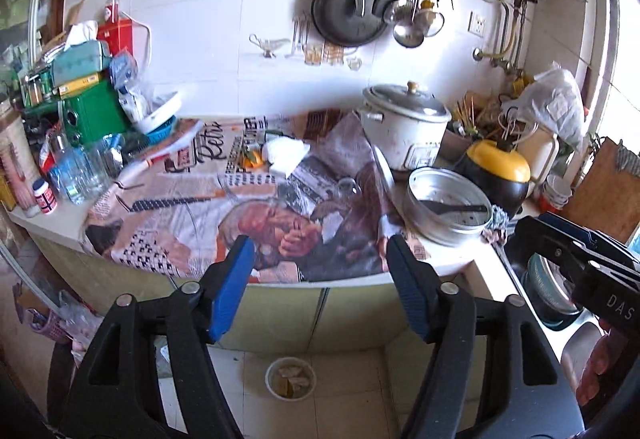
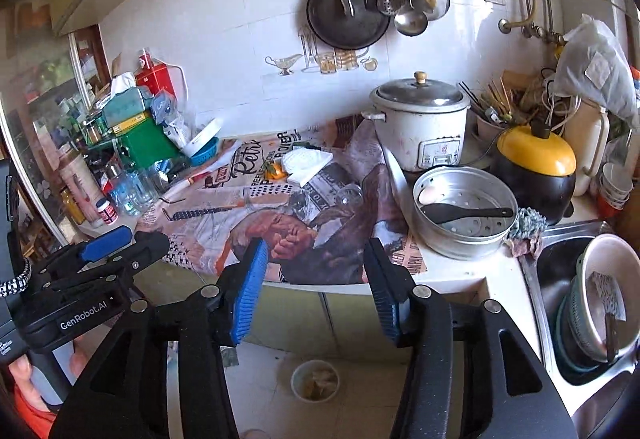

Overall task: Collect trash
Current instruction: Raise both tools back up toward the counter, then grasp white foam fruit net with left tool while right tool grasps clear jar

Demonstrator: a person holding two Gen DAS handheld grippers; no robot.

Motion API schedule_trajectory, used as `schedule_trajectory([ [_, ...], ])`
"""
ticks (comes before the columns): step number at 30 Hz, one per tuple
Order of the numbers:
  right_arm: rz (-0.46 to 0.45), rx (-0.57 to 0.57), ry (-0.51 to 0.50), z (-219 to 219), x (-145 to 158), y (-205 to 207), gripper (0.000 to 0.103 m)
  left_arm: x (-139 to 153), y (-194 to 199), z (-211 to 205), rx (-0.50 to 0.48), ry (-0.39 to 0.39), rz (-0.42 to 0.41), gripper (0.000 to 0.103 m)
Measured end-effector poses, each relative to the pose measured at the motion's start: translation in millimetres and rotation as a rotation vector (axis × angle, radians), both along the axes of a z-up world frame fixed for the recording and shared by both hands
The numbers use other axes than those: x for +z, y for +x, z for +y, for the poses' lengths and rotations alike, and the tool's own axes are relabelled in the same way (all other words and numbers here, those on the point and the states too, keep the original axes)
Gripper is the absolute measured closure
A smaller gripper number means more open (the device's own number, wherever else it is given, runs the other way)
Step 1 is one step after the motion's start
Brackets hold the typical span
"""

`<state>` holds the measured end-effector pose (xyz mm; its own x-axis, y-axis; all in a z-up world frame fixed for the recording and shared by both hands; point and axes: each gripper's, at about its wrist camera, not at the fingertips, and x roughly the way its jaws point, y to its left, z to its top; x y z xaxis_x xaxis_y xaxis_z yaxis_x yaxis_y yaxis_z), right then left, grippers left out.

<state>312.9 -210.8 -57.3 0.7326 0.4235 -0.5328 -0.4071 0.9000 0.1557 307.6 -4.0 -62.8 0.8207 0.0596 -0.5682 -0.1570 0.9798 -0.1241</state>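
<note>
Blue pads on your left gripper (image 1: 320,263) stand apart with nothing between them, and your right gripper (image 2: 316,271) is likewise parted and empty; both hang in the air just off the near edge of the counter (image 2: 472,271), pointing down at it. From the right wrist view your left gripper shows at the left edge, a hand (image 2: 28,379) under it. A printed cloth (image 2: 248,223) covers most of the counter. On it, toward the far side, lies a crumpled white tissue (image 2: 306,163) with an orange scrap (image 2: 276,169) touching its left side; a clear glass (image 2: 350,195) lies tipped just near of them. To the right stands a white cooker (image 2: 422,127) with its lid on, and just near of it a metal steamer pan (image 2: 464,215) holding a black spoon (image 2: 466,213). A yellow-lidded black pot (image 2: 534,167) sits right of the pan, beside the sink (image 2: 536,279), which holds stacked bowls (image 2: 600,299). At the far left of the counter, boxes and clear bottles (image 2: 132,191) crowd together around a green tin (image 2: 150,145). On the floor below, between your two sets of fingers, sits a small round bin (image 2: 316,379) with crumpled scraps inside; it also shows in the left wrist view (image 1: 290,377). A dark pan (image 2: 348,15) and ladles hang on the tiled wall.
</note>
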Motion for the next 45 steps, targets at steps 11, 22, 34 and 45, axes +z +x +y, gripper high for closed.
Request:
schedule_trajectory([
  [11, -0.008, -0.055, -0.012, 31, 6, 46, 0.045, 2, 62, 67, 0.001, -0.023, -0.008, 0.018],
  [22, 0.084, -0.181, -0.016, 86, -7, 124, 0.045, -3, 160, 153, -0.11, 0.007, 0.036, 0.018],
  [34, 0.305, -0.253, -0.057, 103, -82, 205, 0.045, -67, 232, 181, -0.154, -0.003, 0.208, 0.018],
  [45, 0.562, -0.226, 0.059, 83, -174, 305, 0.045, -114, 289, 170, -0.052, -0.007, 0.331, 0.018],
])
